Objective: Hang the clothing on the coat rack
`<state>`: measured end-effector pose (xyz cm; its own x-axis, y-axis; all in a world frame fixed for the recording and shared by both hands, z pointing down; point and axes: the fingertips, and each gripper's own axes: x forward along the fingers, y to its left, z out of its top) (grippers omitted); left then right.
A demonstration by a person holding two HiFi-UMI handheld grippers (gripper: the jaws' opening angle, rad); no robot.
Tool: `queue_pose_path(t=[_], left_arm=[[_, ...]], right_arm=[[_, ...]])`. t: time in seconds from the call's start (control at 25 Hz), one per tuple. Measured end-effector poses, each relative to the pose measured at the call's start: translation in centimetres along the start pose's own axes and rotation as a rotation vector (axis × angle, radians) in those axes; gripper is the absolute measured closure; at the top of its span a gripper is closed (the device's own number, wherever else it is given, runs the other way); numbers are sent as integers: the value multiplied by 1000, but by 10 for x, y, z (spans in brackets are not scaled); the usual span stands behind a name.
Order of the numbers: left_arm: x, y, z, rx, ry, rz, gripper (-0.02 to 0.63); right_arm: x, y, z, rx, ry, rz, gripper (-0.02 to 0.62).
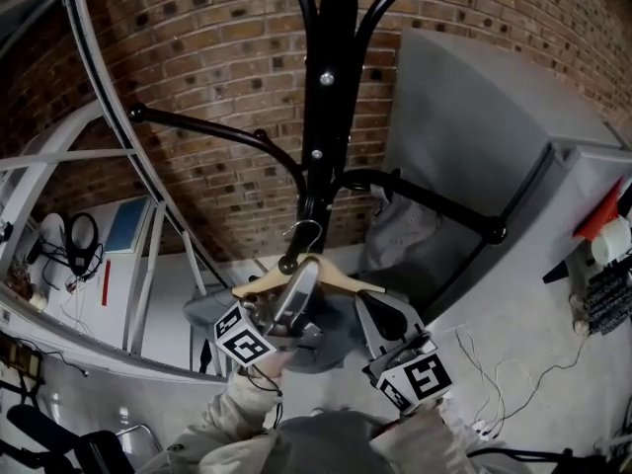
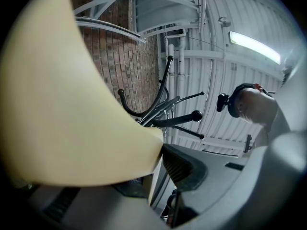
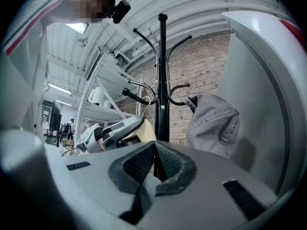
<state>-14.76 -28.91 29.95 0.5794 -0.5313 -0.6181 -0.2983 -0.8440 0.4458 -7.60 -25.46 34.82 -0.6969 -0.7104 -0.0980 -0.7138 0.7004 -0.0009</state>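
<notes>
One wooden hanger (image 1: 346,279), clamped in left gripper (image 1: 301,282) fingers; right gripper (image 1: 368,304) fingers closed on nothing.

The light wooden hanger (image 1: 341,276) is tilted, low and just in front of the tall black coat rack (image 1: 321,87). Its metal hook (image 1: 301,233) is by the pole. Grey clothing (image 1: 400,230) hangs on a low right arm.

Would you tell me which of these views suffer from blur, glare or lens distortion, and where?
Left gripper view: the wooden hanger, close to the lens, is a soft cream blur across the left half, and the ceiling light glares. Head view: the brick wall bows from wide-angle distortion, dimly lit. Right gripper view: black corners, yet the coat rack is sharp.
</notes>
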Motion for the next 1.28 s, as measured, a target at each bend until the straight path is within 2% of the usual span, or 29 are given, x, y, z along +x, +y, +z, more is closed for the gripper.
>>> queue_pose_path(t=[0.36,0.56,0.76,0.88,1.08,1.28], left_arm=[[-3,7,-2,10,-14,14,508],[-8,9,-3,16,-32,-17,506],[-6,13,-4,32,-60,-21,506],[-10,11,-10,31,-69,5,502],[-17,17,-21,66,-57,77,499],[-24,15,-26,79,-86,151,499]], right_arm=[[-2,-2,-1,15,-3,11,571],[-6,-13,-16,51,23,9,571],[-9,-21,-13,82,0,28,571],[-22,-20,-23,87,38,38,571],[-35,-23,-21,81,25,57,571],[-53,-24,-26,86,32,78,571]])
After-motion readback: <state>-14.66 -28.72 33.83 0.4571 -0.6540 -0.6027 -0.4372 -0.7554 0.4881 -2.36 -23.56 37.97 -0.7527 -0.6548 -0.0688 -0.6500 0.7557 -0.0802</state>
